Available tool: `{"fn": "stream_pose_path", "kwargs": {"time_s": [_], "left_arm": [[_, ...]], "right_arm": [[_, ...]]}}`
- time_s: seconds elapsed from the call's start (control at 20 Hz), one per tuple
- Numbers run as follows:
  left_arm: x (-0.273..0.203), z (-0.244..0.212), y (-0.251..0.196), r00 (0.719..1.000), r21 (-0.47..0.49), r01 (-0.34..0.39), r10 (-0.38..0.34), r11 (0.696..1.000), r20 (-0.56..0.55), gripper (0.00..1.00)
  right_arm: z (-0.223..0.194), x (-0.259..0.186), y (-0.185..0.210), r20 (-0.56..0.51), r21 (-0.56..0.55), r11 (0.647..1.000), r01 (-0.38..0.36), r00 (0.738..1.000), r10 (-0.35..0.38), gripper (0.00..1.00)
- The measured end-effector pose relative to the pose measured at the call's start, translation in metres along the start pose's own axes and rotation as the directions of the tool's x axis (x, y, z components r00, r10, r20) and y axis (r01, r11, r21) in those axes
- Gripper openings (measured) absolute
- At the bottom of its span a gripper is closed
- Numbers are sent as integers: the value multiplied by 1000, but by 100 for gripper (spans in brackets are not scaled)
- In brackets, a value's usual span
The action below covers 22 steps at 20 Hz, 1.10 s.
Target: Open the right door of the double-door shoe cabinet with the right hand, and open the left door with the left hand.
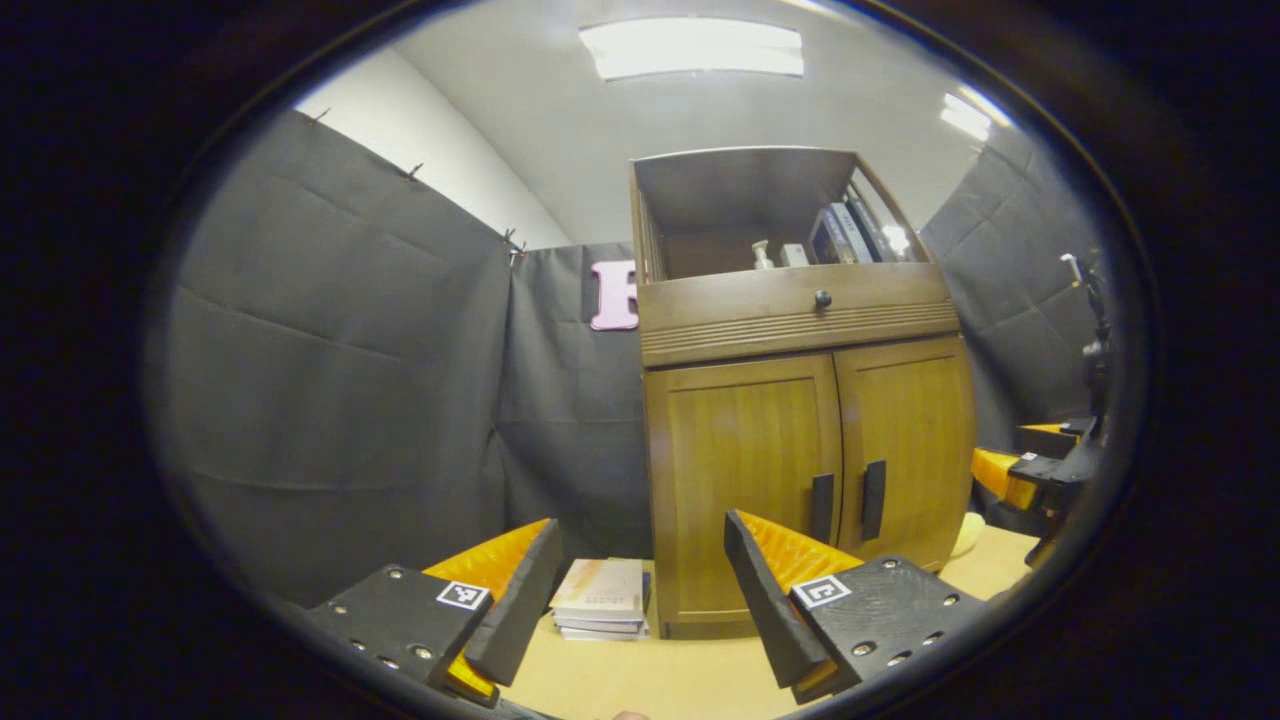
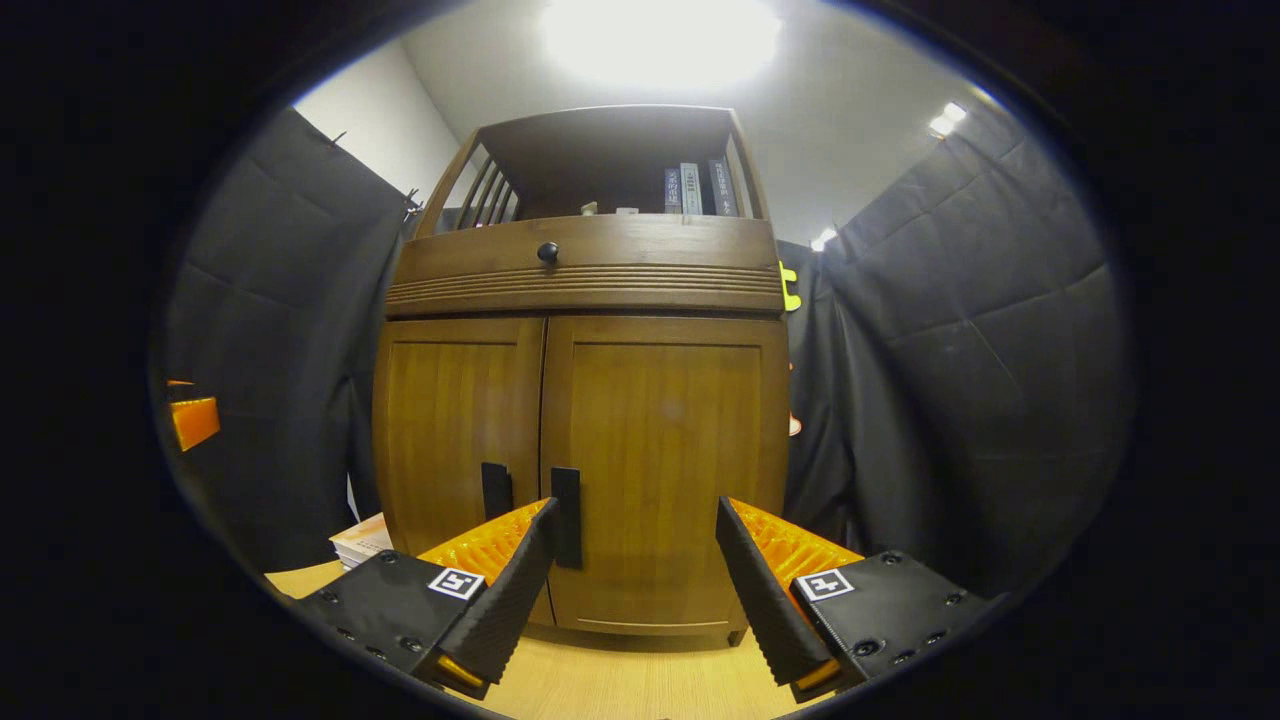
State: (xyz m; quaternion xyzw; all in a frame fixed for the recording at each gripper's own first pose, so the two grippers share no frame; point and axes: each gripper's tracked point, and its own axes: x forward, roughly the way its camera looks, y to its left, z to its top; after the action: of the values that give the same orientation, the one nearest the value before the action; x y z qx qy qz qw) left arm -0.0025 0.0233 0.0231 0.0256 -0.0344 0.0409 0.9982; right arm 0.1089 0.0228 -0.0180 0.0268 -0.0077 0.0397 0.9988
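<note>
Shoe cabinet (image 2: 580, 420): stood on table (image 2: 620, 680), both doors closed. Right hand-held gripper (image 2: 632, 560) spread wide, empty, before right door handle (image 2: 566, 515); left hand-held gripper (image 1: 640, 580) likewise parted. Risk judged: adjacent left door handle (image 2: 495, 490) caught instead.

Light wooden bench (image 1: 690, 680), pale grain running across, seen low in both views. Carries the brown double-door shoe cabinet (image 1: 800, 480), standing upright with its base flat on the boards, both doors shut. Carries also a small stack of books (image 1: 603, 598), lying flat just beside the cabinet's left side, touching or nearly touching it; cannot tell which. In the right gripper view, same stack (image 2: 362, 538) peeking out past the cabinet's left front corner, close to the bench's left edge. Bare strip of bench (image 2: 620, 680) in front of the cabinet (image 2: 580, 470). Far edge hidden behind the cabinet.
</note>
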Motion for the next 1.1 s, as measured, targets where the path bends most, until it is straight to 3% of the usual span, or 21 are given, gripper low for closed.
{"fn": "stream_pose_path", "kwargs": {"time_s": [0.65, 1.1], "left_arm": [[-10, -6, 25, 993, 55, -118, 119, 992, -26, 95], [-15, -9, 32, 983, 70, -172, 175, 983, -46, 95]], "right_arm": [[-24, 105, 45, -26, 17, 995, -95, 995, 95, 98], [-69, 146, 67, -132, 37, 992, -118, 984, 122, 97]]}}
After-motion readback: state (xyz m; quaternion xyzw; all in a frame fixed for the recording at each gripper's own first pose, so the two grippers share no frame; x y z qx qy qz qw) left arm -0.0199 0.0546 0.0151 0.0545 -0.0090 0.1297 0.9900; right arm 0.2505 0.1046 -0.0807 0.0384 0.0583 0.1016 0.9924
